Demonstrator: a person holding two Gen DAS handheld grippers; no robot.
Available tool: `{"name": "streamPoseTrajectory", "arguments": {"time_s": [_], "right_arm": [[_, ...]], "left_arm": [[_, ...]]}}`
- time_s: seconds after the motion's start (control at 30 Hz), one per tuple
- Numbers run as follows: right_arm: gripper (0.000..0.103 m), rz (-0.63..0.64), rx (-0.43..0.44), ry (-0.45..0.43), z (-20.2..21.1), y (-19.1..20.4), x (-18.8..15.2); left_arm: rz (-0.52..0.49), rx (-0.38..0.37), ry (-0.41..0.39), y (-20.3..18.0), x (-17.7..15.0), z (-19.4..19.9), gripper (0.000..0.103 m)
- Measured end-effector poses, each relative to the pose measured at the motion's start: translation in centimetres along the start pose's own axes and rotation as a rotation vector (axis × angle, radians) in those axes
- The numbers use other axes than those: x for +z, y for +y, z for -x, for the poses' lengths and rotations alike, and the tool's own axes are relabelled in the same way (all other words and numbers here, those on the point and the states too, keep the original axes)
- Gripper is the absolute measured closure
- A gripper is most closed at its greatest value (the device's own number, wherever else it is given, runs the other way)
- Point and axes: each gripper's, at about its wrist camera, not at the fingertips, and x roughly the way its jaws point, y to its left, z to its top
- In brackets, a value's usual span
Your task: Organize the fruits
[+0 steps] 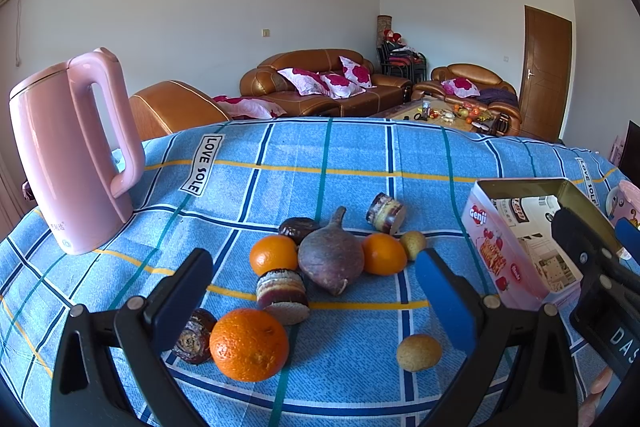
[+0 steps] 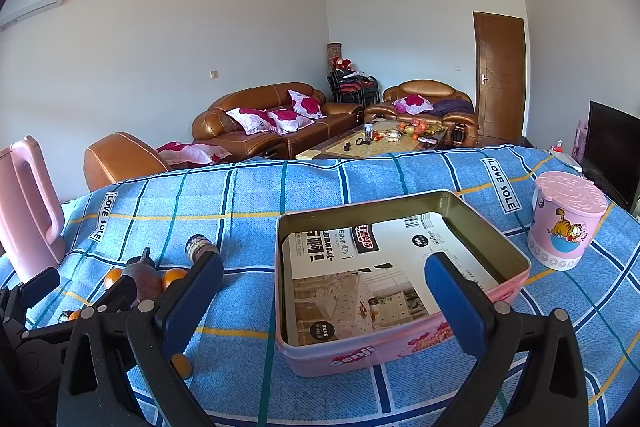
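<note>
Left gripper [image 1: 316, 291] gapes empty above the fruit pile [image 1: 328, 259]; bare cloth [image 1: 360, 379] below. Right gripper [image 2: 324, 291] gapes empty over the tin [image 2: 400, 343] near rim.

"LOVE SOLE" on tablecloth [image 1: 280, 163], "Genji" on pink tin [image 1: 492, 247]

Checked tablecloth [image 1: 280, 163] under fruits [image 1: 332, 259], tin [image 2: 384, 347], kettle [image 1: 68, 155]

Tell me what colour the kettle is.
Pink all over, handle included. The kettle shows best in the left wrist view.
</note>
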Motion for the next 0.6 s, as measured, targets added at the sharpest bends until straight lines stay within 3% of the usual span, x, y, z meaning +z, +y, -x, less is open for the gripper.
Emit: {"name": "streamPoseTrajectory", "arguments": {"time_s": [0.17,0.33,0.43,0.6], "right_arm": [[0.001,0.002,0.017,0.007,0.1,0.1,0.0],[0.002,0.012,0.046,0.011,0.1,0.3,0.0],[0.014,0.033,0.1,0.016,0.3,0.9,0.0],[0.038,0.079,0.268,0.134,-0.9,2.8,-0.8]], "left_arm": [[-0.01,0.001,0.008,0.1,-0.2,-0.1,0.0],[-0.071,0.059,0.042,1.3,0.4,-0.7,0.0],[-0.034,0.107,0.058,3.7,1.1,-0.9,0.0],[0.1,0.076,0.064,9.4,1.9,-0.6,0.0]]}}
